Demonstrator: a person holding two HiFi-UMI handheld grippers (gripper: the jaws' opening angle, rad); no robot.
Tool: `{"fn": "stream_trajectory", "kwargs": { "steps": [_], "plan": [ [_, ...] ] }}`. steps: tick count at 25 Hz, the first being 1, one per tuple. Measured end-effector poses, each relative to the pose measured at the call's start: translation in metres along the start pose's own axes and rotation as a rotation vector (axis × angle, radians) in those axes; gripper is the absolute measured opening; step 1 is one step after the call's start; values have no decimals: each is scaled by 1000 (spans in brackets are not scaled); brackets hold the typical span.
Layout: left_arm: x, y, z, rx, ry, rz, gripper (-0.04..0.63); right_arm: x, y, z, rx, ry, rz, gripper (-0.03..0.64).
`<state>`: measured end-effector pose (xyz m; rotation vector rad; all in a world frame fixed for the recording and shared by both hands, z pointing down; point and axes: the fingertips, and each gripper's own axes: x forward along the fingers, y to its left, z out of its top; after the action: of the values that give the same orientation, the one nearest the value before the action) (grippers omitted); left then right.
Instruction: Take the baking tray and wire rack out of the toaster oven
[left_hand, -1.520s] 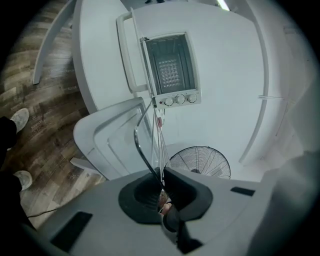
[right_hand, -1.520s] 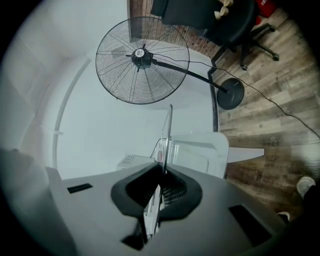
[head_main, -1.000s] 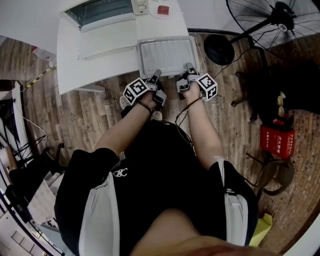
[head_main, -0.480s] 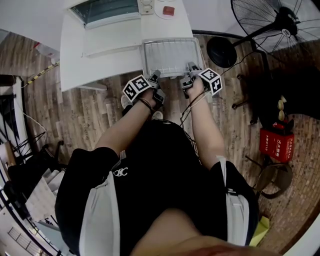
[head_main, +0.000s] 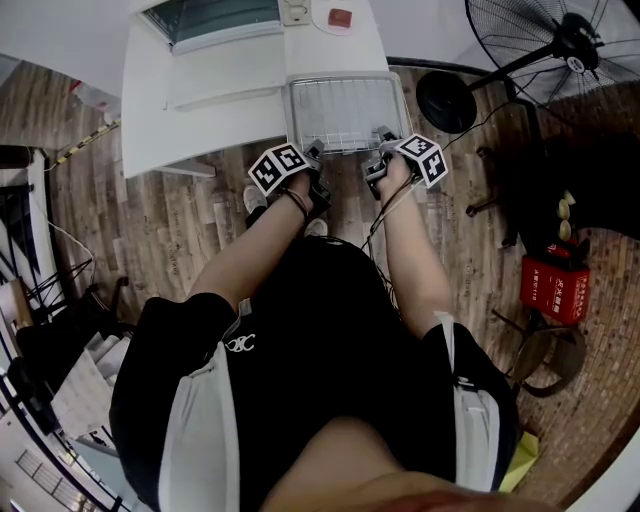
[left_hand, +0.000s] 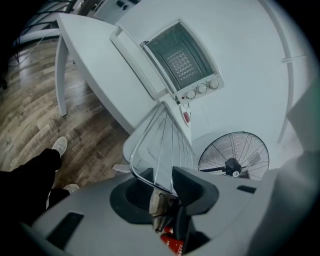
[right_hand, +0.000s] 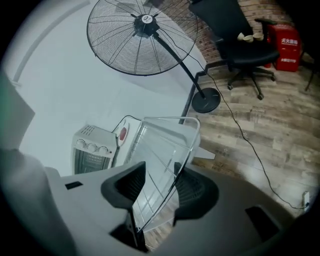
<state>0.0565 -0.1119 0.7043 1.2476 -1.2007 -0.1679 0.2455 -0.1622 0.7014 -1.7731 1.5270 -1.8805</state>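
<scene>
in front of the toaster oven (head_main: 215, 22), the wire rack (head_main: 340, 112) edge is straddled, ungripped, by the left claw (head_main: 313, 152) and the right claw (head_main: 380, 137), both just opened.

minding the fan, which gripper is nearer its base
Right. Both grippers' jaws, just opening, straddle the rack's edge: right gripper at its right corner toward the fan base, left gripper at its left corner.

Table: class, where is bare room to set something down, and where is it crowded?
Bare: the table's left front, between the toaster oven and the front edge, left of the wire rack. Crowded: the right front corner, where the rack lies.
</scene>
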Motion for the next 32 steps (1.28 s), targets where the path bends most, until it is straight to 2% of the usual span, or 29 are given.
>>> {"fn": "stream_trajectory", "kwargs": {
  "steps": [4,8,14,16,18,20,23,28,32],
  "plan": [
    [-3,0,-4,-21,20,-5,128,-6,-5,-3,2,7,-21,178],
    [-3,9,-11,-91,33,-24,133,-4,-11,-8,28,24,-21,175],
    [-2,11,-12,-120,19,-51,143,-6,-18,-15,42,50,-41,227],
    [0,12,-10,-135,5,-62,151,-3,-22,-17,84,49,-14,241],
    [3,14,-7,-157,-10,-73,164,3,-19,-15,148,37,54,243],
    [4,17,-5,-167,-20,-77,172,9,-15,-12,200,21,115,289],
    [4,18,-6,-177,-26,-93,198,13,-14,-8,240,-2,149,322],
    [4,22,-5,-169,-27,-103,212,14,-18,-5,223,-18,146,331],
    [-1,27,-1,-171,-24,-89,215,14,-21,-9,167,-4,124,341]
  ]
}}
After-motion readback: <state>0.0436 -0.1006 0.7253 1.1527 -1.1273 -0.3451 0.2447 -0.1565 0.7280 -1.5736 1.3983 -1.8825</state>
